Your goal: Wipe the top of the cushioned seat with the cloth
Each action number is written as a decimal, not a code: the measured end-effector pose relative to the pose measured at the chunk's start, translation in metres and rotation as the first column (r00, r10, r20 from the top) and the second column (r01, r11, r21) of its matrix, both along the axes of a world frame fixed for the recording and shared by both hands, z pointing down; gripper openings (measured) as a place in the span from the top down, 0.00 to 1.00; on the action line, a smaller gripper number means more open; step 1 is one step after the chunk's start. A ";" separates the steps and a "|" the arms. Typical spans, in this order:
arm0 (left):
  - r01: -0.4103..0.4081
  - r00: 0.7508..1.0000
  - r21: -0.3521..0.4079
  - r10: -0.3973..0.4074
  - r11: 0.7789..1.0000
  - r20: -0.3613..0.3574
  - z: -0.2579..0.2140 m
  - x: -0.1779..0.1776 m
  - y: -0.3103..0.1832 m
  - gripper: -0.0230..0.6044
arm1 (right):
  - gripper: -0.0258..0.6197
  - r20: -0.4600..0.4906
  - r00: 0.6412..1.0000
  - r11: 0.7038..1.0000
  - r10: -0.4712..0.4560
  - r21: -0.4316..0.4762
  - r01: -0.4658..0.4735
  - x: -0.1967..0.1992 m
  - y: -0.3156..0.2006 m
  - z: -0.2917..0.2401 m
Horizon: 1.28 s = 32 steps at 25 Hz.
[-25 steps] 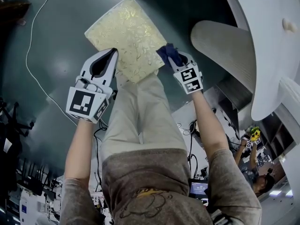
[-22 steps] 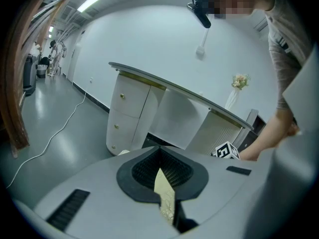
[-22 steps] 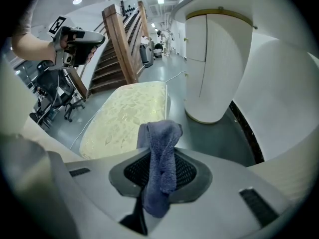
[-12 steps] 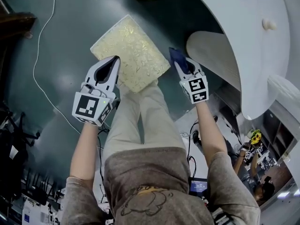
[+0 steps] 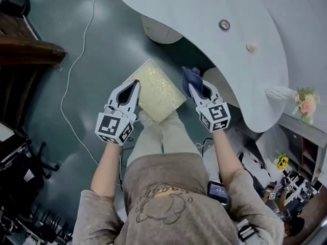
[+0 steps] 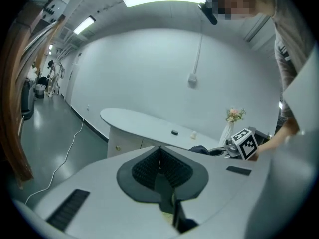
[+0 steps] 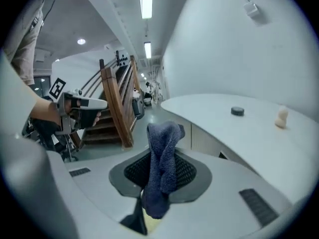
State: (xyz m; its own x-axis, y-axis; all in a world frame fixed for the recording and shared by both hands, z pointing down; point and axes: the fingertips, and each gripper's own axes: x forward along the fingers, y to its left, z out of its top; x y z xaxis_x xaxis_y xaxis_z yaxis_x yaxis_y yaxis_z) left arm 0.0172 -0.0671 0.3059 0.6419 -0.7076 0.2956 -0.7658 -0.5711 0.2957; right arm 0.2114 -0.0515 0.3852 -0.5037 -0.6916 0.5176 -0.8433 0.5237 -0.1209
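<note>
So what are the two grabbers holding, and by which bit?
The right gripper is shut on the dark blue fuzzy cloth, pinching its bunched-up middle, with ends poking out. The left gripper is shut on nothing.

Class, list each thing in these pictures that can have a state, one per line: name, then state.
left gripper: jaws shut, nothing between them
right gripper: jaws shut on cloth
cloth: bunched, sticking out past the jaws
cushioned seat: top bare, cloth not on it
</note>
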 end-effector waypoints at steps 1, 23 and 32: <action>0.001 1.000 0.024 -0.001 1.000 -0.005 -0.019 -0.002 -0.002 0.93 | 0.82 0.019 1.000 1.000 0.004 0.025 -0.004 -0.005 -0.005 -0.022; 0.117 0.993 0.292 -0.112 0.949 -0.034 -0.229 -0.057 0.023 0.93 | 0.82 0.210 0.972 0.931 -0.109 0.364 0.026 -0.066 0.000 -0.277; 0.193 0.981 0.282 -0.189 0.940 -0.043 -0.201 -0.065 0.035 0.93 | 0.82 0.222 0.969 0.930 -0.104 0.367 0.016 -0.067 0.012 -0.260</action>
